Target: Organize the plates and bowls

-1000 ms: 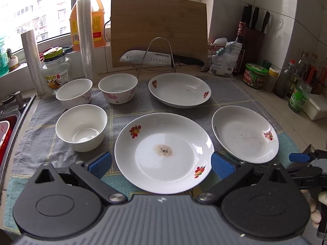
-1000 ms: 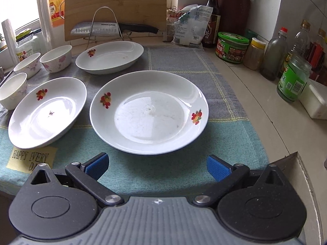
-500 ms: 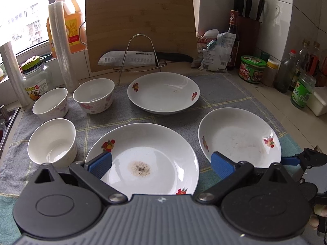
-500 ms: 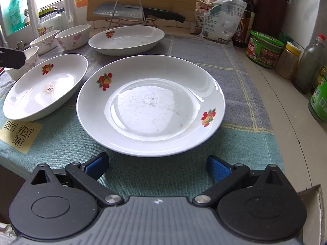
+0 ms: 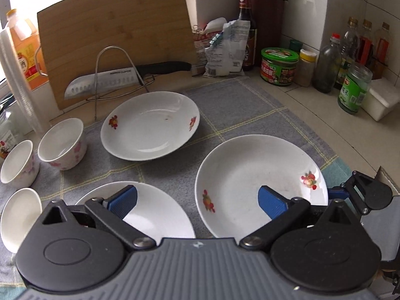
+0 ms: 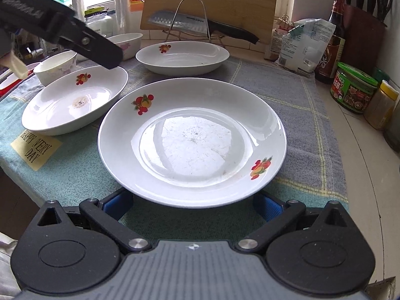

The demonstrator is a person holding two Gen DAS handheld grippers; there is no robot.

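Three white fruit-print plates lie on a grey-green towel (image 6: 287, 80). The near right plate (image 6: 192, 140) shows in the left wrist view (image 5: 250, 175) too. My right gripper (image 6: 192, 206) is open, its blue pads at either side of that plate's near rim, low by the towel. My left gripper (image 5: 197, 200) is open, above the gap between the stained left plate (image 5: 160, 215) and the right plate. The far plate (image 5: 150, 125) sits behind. Three small bowls stand at the left: (image 5: 62, 145), (image 5: 17, 162), (image 5: 17, 215).
A cutting board (image 5: 112, 45), a knife (image 5: 120, 80) on a wire rack, jars and bottles (image 5: 280, 66) line the back and right wall. A yellow note (image 6: 35, 147) lies at the towel's front left. The counter edge runs at the right.
My left gripper has swung right and forward, now over the gap between the two near plates. My right gripper has moved in, its pads now flanking the right plate's near rim.
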